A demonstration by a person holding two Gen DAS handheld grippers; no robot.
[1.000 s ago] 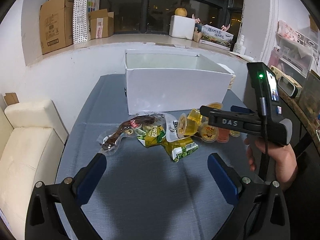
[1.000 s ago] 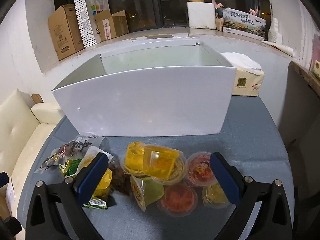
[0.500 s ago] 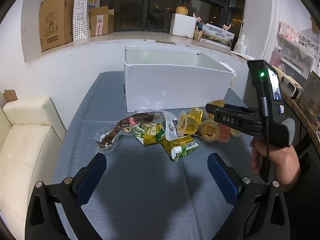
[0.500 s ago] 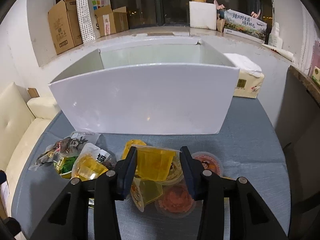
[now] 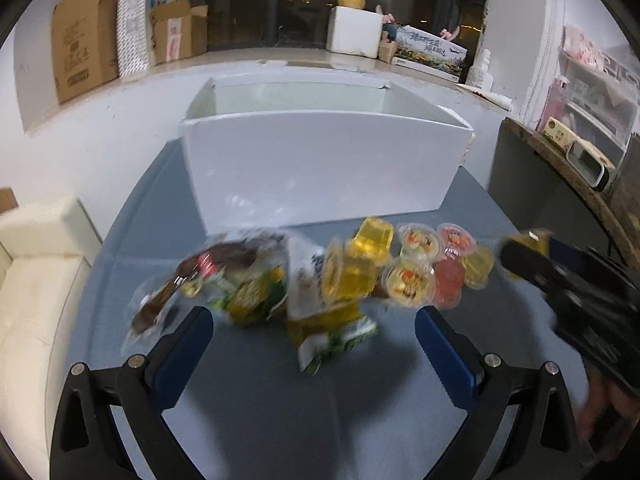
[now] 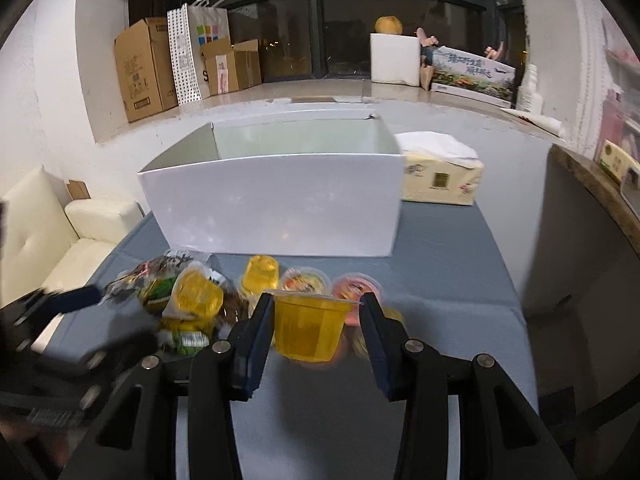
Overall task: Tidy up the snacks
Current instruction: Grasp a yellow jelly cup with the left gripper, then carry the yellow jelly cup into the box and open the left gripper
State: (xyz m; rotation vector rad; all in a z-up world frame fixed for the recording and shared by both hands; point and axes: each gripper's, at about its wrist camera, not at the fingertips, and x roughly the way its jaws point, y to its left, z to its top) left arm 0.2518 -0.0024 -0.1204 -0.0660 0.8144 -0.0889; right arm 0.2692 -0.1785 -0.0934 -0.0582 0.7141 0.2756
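A pile of snacks lies on the blue-grey table in front of an open white box. It has several jelly cups, green-yellow packets and a dark vacuum-packed snack. My right gripper is shut on a yellow jelly cup and holds it above the pile, short of the white box. My left gripper is open and empty, just in front of the packets. The right gripper also shows at the right of the left wrist view.
A tissue pack stands right of the box. A cream sofa is left of the table. A dark wooden shelf is at the right. Cardboard boxes and a bag sit on the back ledge.
My right gripper closed on the yellow jelly cup, lifted it off the pile and pulled back. My left gripper moved forward toward the packets and stayed open.
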